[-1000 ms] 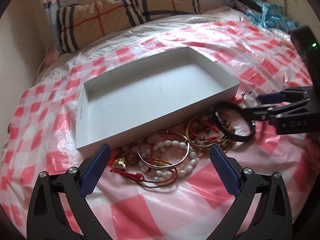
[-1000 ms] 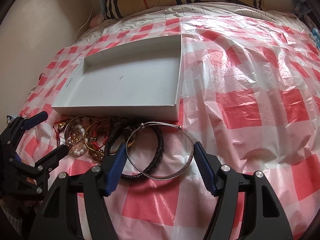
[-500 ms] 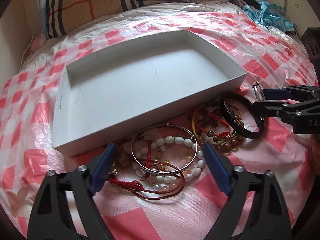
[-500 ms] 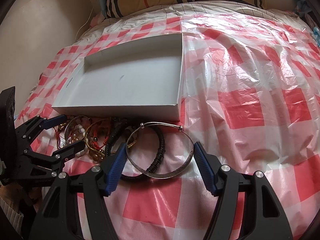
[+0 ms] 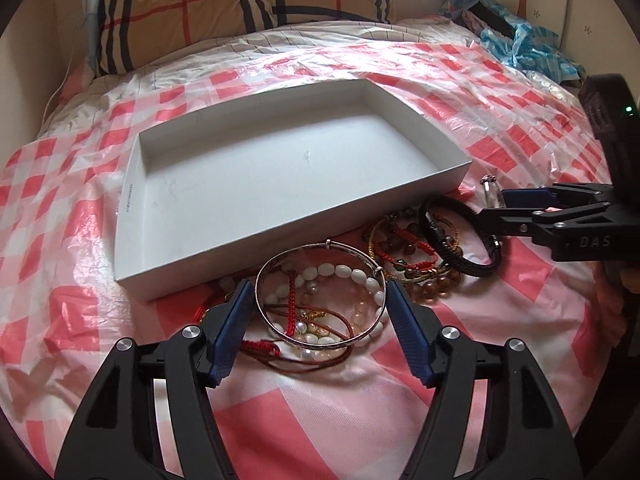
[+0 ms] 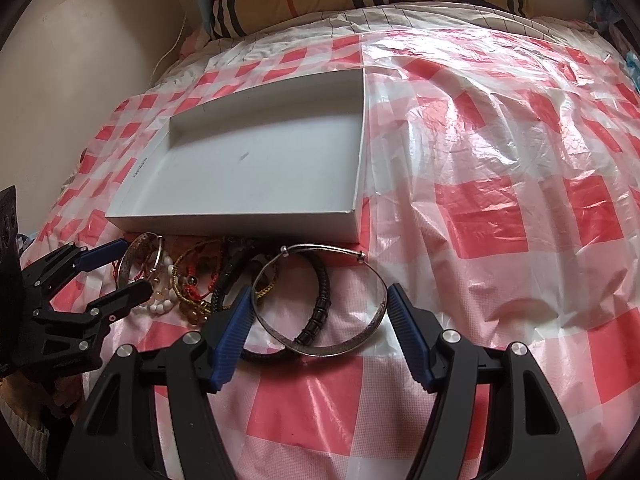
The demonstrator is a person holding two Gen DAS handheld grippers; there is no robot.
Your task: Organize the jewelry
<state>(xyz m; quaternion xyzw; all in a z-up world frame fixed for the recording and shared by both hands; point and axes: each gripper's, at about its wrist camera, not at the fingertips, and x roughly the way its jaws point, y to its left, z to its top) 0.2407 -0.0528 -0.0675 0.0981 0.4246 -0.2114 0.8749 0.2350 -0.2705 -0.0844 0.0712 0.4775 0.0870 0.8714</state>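
A shallow white box (image 5: 280, 250) (image 6: 240, 222) lies open on the bed, with a heap of bracelets along its near wall. My left gripper (image 5: 319, 286) is closing around a silver bangle (image 5: 304, 342), and both blue pads meet its rim. Inside that ring lie a pearl bracelet (image 5: 348, 272) and red cords. My right gripper (image 6: 320, 291) is shut on a second silver bangle (image 6: 332, 350), which tilts over a black cord bracelet (image 6: 320, 300) (image 5: 468, 262). Gold and brown bead bracelets (image 5: 404, 256) sit between the two grippers. Each gripper shows in the other's view: right gripper (image 5: 508, 206), left gripper (image 6: 132, 270).
A red and white checked plastic sheet (image 6: 500, 200) covers the bed. A plaid pillow (image 5: 240, 0) lies at the head, a blue plastic bag (image 5: 520, 44) at the far right. A beige wall (image 6: 80, 60) runs along the left side. A sleeve (image 6: 24, 440) shows at the lower left.
The left gripper's jaws have narrowed from wide apart onto the silver bangle, and its view has tipped and shifted a little. The right gripper and its bangle have stayed put.
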